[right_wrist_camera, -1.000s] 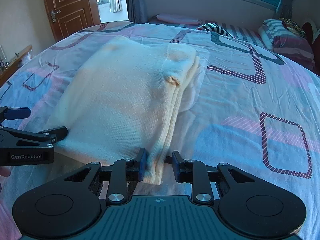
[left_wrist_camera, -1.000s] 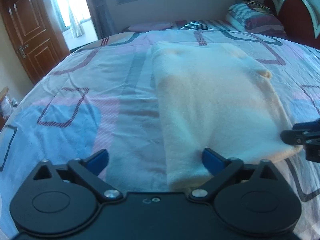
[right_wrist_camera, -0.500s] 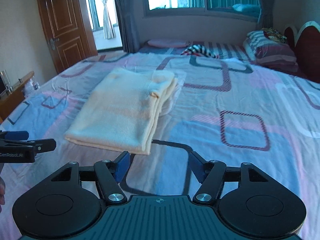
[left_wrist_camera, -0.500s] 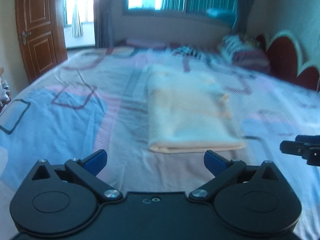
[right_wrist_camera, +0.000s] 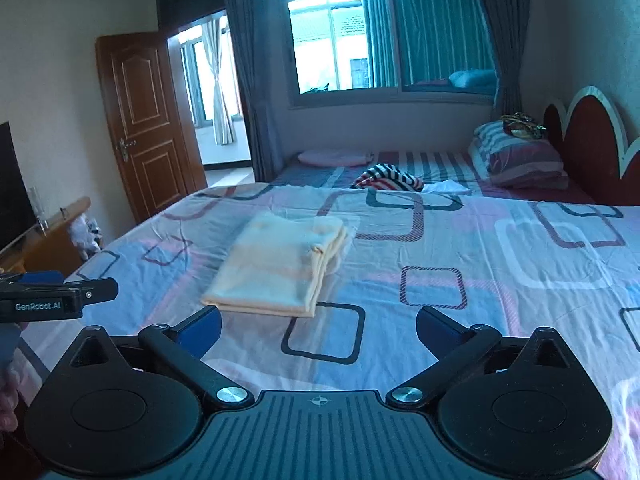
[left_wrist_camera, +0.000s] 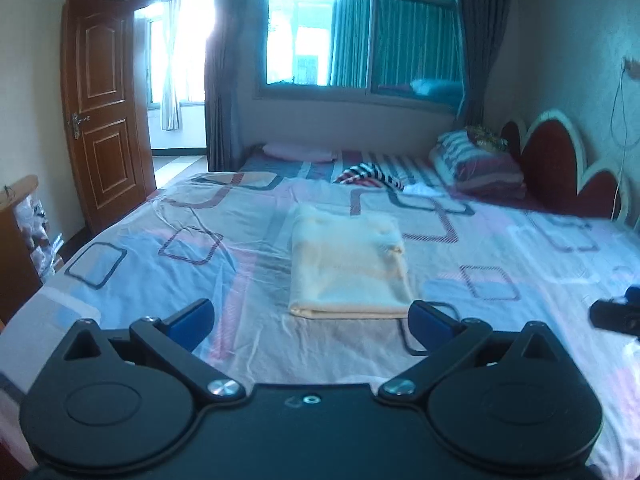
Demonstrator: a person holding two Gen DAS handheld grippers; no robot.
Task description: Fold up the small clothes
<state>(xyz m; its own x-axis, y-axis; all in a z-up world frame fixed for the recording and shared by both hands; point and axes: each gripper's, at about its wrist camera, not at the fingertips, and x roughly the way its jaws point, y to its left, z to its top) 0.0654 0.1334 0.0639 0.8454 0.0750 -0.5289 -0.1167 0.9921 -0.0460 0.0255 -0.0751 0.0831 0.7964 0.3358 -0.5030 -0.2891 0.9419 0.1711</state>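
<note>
A cream garment (left_wrist_camera: pixel 348 268) lies folded in a neat rectangle on the patterned bedsheet (left_wrist_camera: pixel 160 280); it also shows in the right wrist view (right_wrist_camera: pixel 280 268). My left gripper (left_wrist_camera: pixel 312 320) is open and empty, held back from the garment's near edge. My right gripper (right_wrist_camera: pixel 318 326) is open and empty, also back from the garment and to its right. The left gripper shows from the side at the left edge of the right wrist view (right_wrist_camera: pixel 60 294). The right gripper's tip shows at the right edge of the left wrist view (left_wrist_camera: pixel 616 314).
A striped garment (right_wrist_camera: pixel 386 176) and stacked pillows (right_wrist_camera: pixel 516 158) lie at the far end of the bed by the red headboard (right_wrist_camera: pixel 588 136). A wooden door (right_wrist_camera: pixel 140 120) and a low wooden stand (right_wrist_camera: pixel 52 236) are on the left.
Both grippers have pulled back and up from the folded garment. The right gripper, which was nearly shut at the garment's edge, has opened wide and let it go.
</note>
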